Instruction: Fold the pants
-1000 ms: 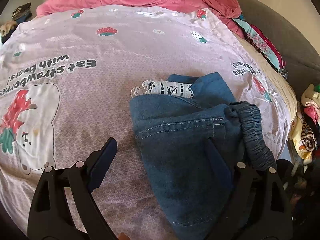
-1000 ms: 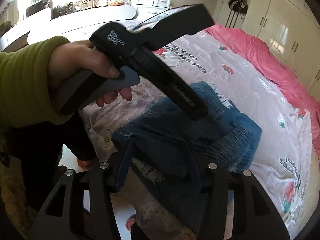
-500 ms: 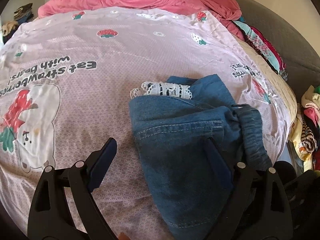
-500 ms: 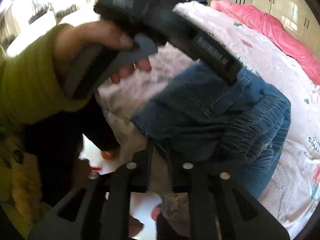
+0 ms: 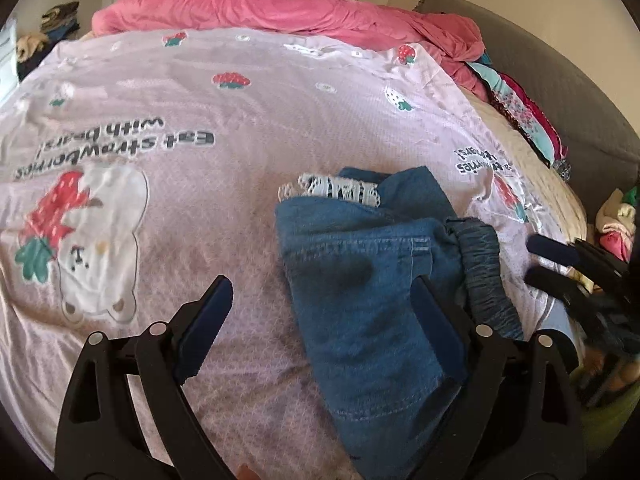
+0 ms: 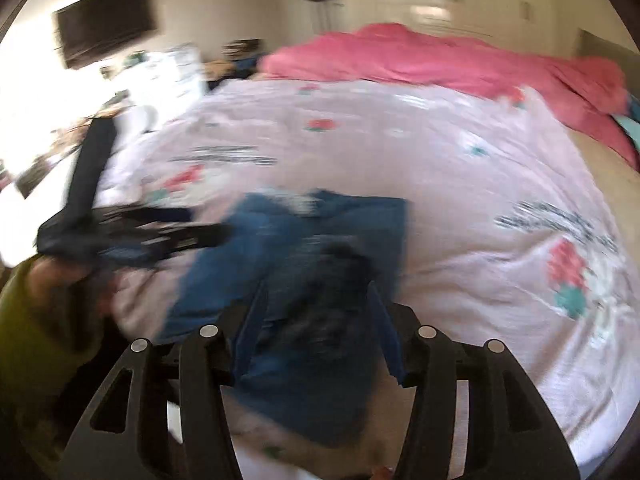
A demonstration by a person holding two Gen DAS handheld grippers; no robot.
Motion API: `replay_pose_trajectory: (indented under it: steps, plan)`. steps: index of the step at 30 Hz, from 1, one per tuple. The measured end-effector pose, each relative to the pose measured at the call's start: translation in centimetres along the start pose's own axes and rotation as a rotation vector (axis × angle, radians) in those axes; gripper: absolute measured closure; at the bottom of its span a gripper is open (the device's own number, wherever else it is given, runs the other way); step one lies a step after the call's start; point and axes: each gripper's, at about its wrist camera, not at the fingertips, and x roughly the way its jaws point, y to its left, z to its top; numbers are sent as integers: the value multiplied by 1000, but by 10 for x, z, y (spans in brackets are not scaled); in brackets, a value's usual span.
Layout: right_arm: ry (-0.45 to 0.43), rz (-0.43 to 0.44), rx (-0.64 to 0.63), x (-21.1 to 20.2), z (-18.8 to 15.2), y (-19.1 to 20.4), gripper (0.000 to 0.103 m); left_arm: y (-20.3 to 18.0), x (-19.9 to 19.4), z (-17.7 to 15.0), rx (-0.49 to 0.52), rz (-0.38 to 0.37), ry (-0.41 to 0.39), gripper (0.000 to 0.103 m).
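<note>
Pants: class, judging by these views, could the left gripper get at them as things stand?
Probably yes. The left gripper is open just above the pants, one finger already over the denim, and nothing lies between; the right gripper, also open, hovers nearby.

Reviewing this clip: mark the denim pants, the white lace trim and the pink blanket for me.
denim pants (image 5: 360, 280), left wrist view, on the flat top fold.
white lace trim (image 5: 340, 190), left wrist view, on the strip at the pants' far edge.
pink blanket (image 5: 280, 4), left wrist view, on the bunched middle.
</note>
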Motion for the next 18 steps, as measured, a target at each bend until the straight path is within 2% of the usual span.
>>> replay_pose_trajectory:
  steps: [4, 7, 11, 18]
  plan:
    - [68, -17, 69, 23, -2, -15, 52, 0, 14, -9, -17, -31, 49, 20]
    - [107, -38, 72, 40, -6, -16, 52, -2, 22, -12, -21, -39, 66, 20]
    - [164, -13, 89, 58, -13, -24, 52, -3, 27, -13, -17, -32, 73, 20]
    - [186, 43, 128, 69, -14, -32, 50, -2, 34, -15, -33, -40, 69, 22]
